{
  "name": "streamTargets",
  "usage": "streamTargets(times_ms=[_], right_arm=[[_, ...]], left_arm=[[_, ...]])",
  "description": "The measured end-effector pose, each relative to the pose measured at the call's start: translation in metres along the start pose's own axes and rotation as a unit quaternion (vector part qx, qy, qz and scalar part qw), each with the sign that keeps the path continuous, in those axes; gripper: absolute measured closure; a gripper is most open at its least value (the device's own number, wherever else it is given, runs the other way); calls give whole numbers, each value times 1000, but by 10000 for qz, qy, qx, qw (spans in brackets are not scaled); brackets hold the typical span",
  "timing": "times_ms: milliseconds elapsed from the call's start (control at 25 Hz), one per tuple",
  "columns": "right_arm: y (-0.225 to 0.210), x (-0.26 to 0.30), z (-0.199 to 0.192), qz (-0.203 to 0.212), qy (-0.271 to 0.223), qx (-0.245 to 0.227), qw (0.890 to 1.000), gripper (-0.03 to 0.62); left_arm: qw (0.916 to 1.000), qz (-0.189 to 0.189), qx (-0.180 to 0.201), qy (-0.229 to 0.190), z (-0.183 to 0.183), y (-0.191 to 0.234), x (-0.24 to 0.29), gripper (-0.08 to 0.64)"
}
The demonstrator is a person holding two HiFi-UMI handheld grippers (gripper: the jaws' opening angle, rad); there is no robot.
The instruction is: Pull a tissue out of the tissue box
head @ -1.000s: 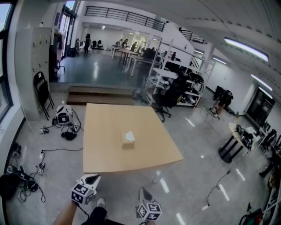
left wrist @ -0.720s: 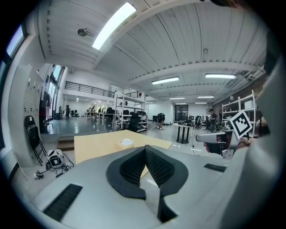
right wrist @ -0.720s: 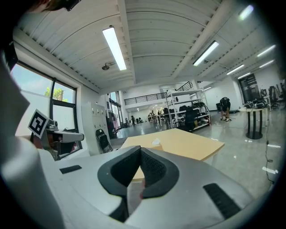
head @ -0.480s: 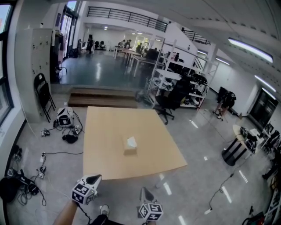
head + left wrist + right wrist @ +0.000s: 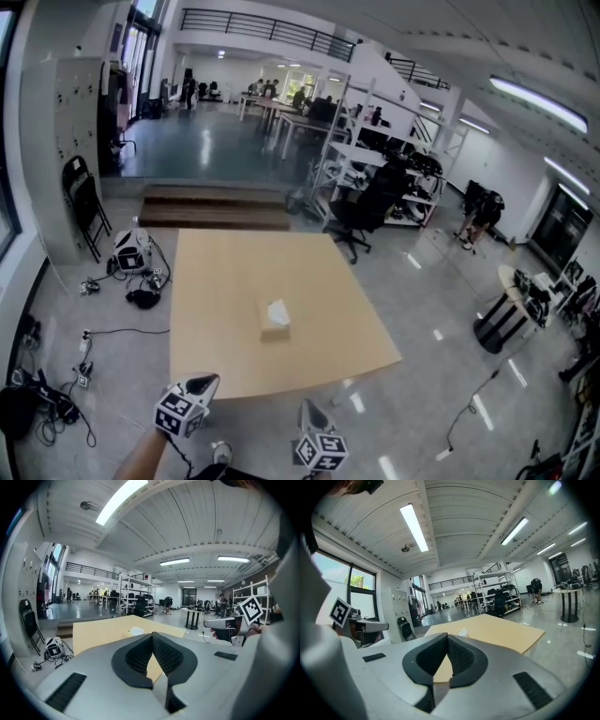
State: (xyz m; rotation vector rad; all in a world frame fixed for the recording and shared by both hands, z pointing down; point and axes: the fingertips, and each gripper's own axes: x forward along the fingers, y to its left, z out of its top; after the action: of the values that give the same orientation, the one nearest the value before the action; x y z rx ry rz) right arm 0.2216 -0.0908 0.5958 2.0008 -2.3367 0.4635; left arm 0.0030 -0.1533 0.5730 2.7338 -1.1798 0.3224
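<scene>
A small tan tissue box (image 5: 274,319) with a white tissue sticking out of its top stands near the middle of a light wooden table (image 5: 225,272). Both grippers hover over the floor, short of the table's near edge. The left gripper (image 5: 201,382) and the right gripper (image 5: 307,410) are both shut, with nothing in them. In the left gripper view the left gripper (image 5: 152,635) has its pads meeting, and the tissue box (image 5: 136,631) lies beyond. In the right gripper view the right gripper (image 5: 446,636) points toward the tissue box (image 5: 462,632).
Cables and gear (image 5: 131,255) lie on the floor left of the table, near a black folding chair (image 5: 80,202). An office chair (image 5: 361,220) and shelving racks (image 5: 375,169) stand behind it. A round black table (image 5: 502,319) is at the right.
The table and tissue box have come closer in the head view. Both grippers keep their places at the bottom of the view and stay shut.
</scene>
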Motion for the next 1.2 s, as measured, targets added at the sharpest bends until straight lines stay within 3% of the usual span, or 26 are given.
streamTargets(times_ms=[520,1200], right_arm=[[-8,61,23,-33,137,-128,9998,592],[-18,130,53,-185,39,-262,9995,592]], left_arm=[[9999,-85,-129,75,13,41,49,552],[9996,-232,-74,-135,45,94,110,552]])
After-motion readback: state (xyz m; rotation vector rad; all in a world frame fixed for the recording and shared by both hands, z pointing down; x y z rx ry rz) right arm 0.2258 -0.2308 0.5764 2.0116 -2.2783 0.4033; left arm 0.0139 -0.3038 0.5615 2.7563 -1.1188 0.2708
